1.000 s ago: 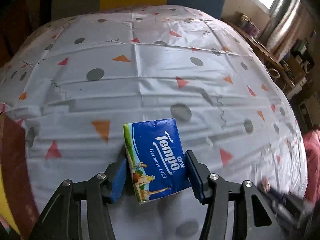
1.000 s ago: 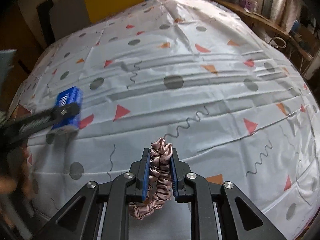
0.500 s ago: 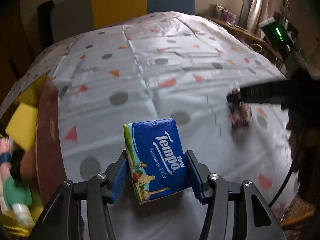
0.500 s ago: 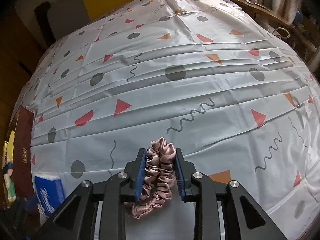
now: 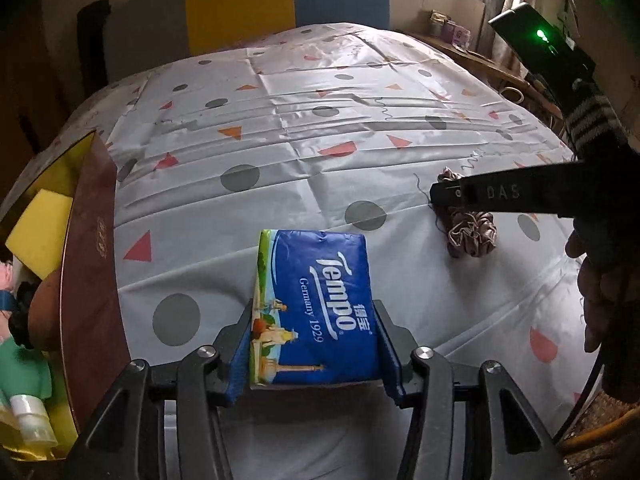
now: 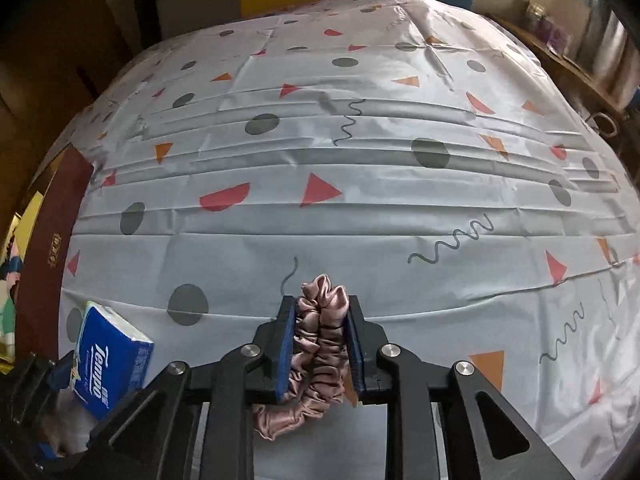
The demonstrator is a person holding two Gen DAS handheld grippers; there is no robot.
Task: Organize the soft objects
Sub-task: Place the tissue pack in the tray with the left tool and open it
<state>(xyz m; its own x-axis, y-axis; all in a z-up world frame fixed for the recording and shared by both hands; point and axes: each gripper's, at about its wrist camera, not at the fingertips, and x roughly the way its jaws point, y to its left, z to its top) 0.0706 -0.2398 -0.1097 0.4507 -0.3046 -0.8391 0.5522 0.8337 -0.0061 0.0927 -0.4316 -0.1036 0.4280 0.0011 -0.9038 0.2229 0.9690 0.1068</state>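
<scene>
1. My left gripper (image 5: 316,344) is clamped on the blue Tempo tissue pack (image 5: 314,306); its pads press both long sides, and the pack sticks forward out of the jaws, held above the patterned tablecloth (image 5: 328,152); I cannot tell whether its lower edge touches the cloth.

2. My right gripper (image 6: 320,344) is closed on the pink satin scrunchie (image 6: 316,344); the fabric is bunched between the pads, with a loop hanging below them towards me; seen from the left wrist view, the scrunchie (image 5: 470,232) sits low over the cloth, to the right of the tissue pack.

3. What looks done: the brown box (image 5: 86,264) at the left edge of the table already holds several things; I make out a yellow sponge (image 5: 38,232), something green and a small clear bottle (image 5: 30,420); the rest in there is too jumbled to name.

4. What is left, as I judge it: both pieces in my tongs are not yet put away; the tissue pack is near the box, the scrunchie well apart from it; each needs carrying over the box wall and letting go.

5. Apart from these two, I see no other loose soft thing on the cloth, so I reckon the sorting is close to its end.
</scene>
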